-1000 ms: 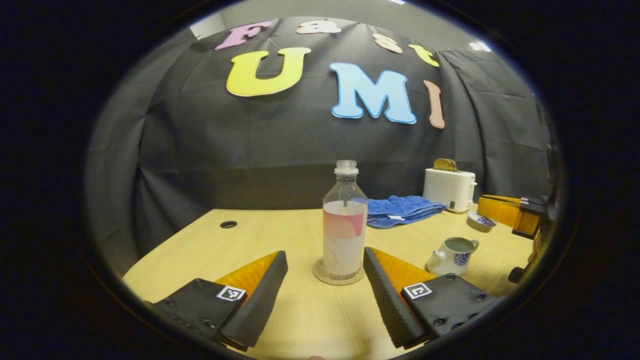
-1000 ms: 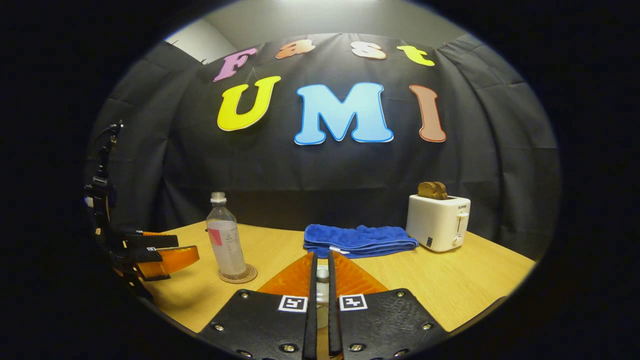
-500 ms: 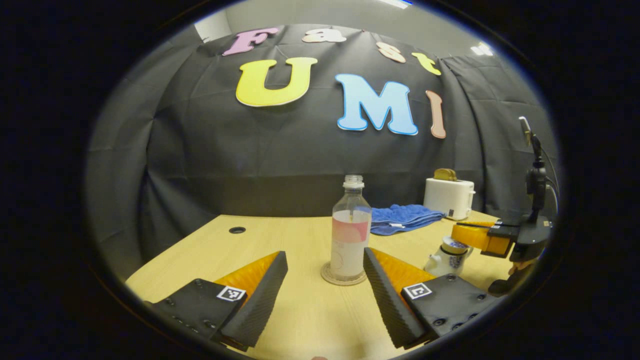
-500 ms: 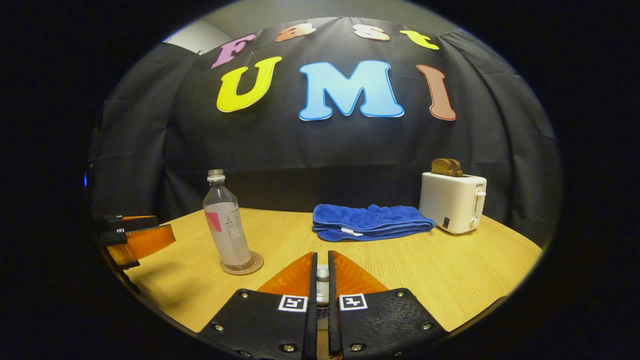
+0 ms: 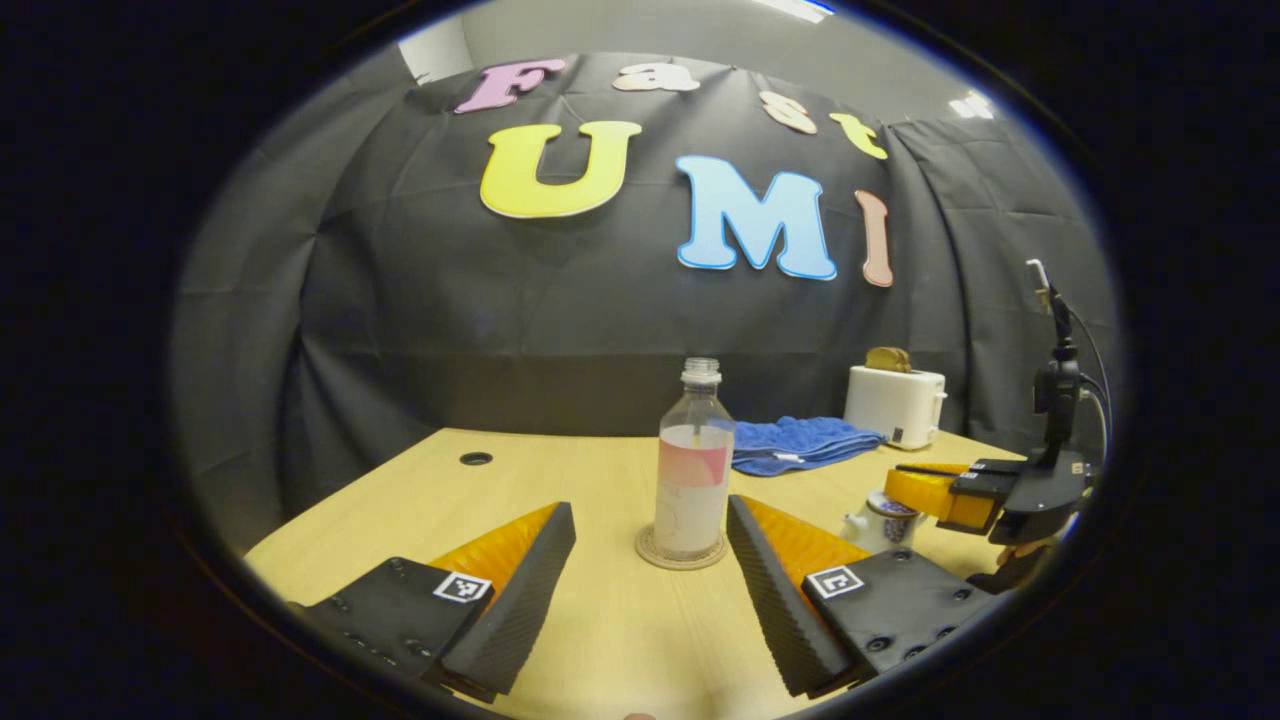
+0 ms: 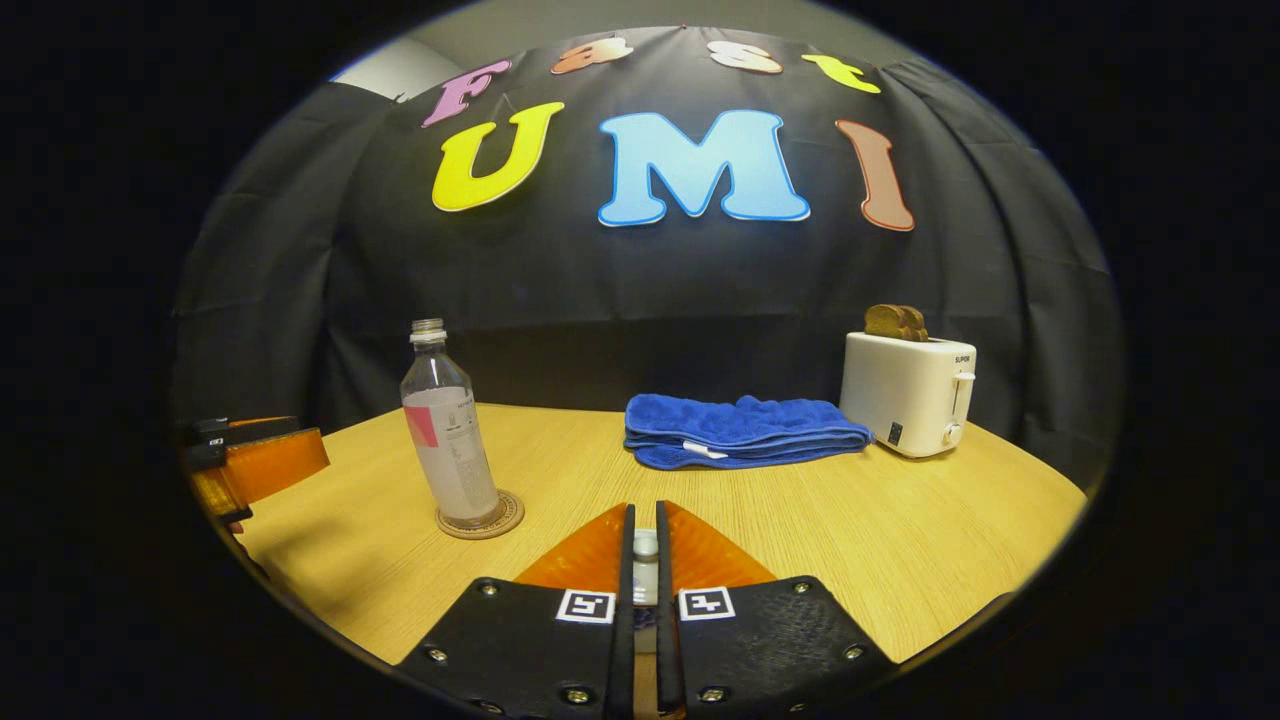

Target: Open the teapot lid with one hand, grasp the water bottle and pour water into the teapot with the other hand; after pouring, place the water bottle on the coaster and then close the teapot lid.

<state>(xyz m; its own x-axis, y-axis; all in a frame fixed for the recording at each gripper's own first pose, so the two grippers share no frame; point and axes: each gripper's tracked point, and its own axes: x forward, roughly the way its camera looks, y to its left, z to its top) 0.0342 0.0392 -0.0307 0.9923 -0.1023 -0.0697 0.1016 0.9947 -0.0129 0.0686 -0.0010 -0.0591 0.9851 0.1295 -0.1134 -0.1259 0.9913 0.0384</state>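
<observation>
Since a second ago my right gripper [image 6: 640, 560] has brought the lid [image 6: 646, 545] down onto the teapot [image 5: 880, 520], fingers still pinching the knob. Bottle [image 5: 693, 470] sits on coaster [image 5: 680, 553]; left gripper [image 5: 650, 560] spread, clear of it. Last step, I judge: release the knob, retreat.

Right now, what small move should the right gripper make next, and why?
Probably release the lid: the right gripper, shut on its knob, sits over the teapot, and the water bottle already stands on the coaster, with the left gripper open.
</observation>
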